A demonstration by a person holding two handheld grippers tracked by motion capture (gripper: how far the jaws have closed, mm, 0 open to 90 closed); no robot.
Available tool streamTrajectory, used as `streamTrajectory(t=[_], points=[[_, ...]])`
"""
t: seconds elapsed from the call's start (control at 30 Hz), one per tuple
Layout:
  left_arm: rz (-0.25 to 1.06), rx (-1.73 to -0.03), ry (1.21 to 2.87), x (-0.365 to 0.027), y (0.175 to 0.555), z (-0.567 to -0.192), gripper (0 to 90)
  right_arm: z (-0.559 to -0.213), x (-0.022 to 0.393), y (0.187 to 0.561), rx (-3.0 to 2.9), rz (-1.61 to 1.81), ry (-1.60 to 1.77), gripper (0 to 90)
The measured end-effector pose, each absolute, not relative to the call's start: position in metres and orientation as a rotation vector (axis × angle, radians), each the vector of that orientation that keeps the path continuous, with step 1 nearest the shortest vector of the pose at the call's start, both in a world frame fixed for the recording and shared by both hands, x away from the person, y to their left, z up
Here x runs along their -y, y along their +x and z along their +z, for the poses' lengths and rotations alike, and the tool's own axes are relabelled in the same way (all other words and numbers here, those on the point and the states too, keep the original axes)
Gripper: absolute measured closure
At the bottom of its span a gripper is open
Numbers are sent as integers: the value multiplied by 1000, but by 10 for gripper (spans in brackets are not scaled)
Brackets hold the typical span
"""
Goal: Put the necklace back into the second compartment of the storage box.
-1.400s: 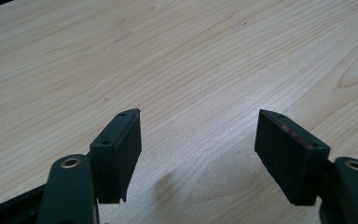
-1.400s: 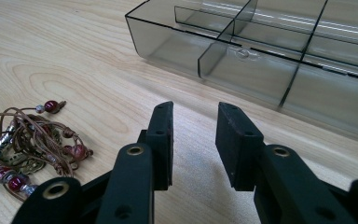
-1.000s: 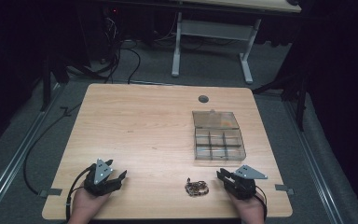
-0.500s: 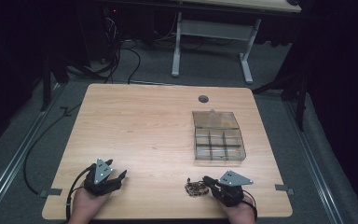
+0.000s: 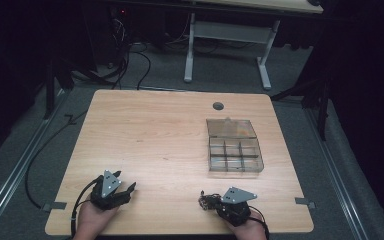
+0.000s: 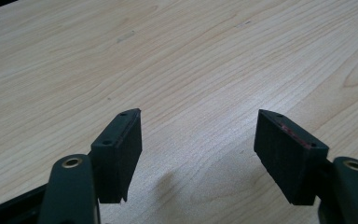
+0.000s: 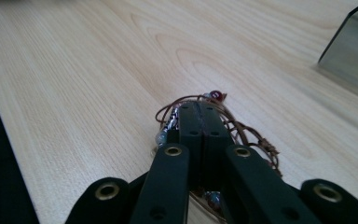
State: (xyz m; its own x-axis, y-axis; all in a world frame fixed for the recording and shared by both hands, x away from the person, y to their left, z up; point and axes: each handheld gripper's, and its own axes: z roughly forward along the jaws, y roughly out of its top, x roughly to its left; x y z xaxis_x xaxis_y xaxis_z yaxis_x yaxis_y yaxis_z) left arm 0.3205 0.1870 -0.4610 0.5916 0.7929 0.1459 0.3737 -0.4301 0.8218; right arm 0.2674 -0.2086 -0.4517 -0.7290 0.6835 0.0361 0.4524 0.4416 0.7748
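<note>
A tangle of brown cord with small beads (image 5: 205, 199) lies near the table's front edge, right of centre. My right gripper (image 5: 211, 203) sits on it with jaws pressed together; loops of the beaded cord (image 7: 244, 134) spill out on both sides of the right gripper (image 7: 199, 109), and a dark red bead (image 7: 216, 95) lies just past the tips. My left gripper (image 5: 125, 188) rests at the front left, pointing right. In its own view the left gripper (image 6: 198, 114) stands wide open over bare wood, holding nothing.
A clear plastic compartment box (image 5: 235, 150) with its lid tipped back stands on the right half of the wooden table (image 5: 150, 135); its corner (image 7: 354, 46) shows ahead of the right gripper. A round cable hole (image 5: 218, 106) is near the far edge.
My right gripper has moved left along the front edge onto the beaded cord and its jaws have come together there. The left gripper has stayed in place.
</note>
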Motion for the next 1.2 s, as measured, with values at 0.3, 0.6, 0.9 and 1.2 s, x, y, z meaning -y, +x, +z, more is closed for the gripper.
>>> streamTrajectory(t=[0.3, 0.6, 0.9, 1.2], points=[[682, -923, 2040, -187, 321, -461, 326, -456, 212, 272, -2406, 1086, 1038, 900], [682, -921, 2046, -186, 321, -461, 326, -455, 232, 274, -2345, 1057, 1117, 900], [681, -921, 2046, -186, 321, -461, 326, -455, 250, 277, -2288, 1038, 1191, 900], [678, -923, 2049, -186, 321, -461, 326, -455, 280, 277, -2188, 1013, 1322, 900]])
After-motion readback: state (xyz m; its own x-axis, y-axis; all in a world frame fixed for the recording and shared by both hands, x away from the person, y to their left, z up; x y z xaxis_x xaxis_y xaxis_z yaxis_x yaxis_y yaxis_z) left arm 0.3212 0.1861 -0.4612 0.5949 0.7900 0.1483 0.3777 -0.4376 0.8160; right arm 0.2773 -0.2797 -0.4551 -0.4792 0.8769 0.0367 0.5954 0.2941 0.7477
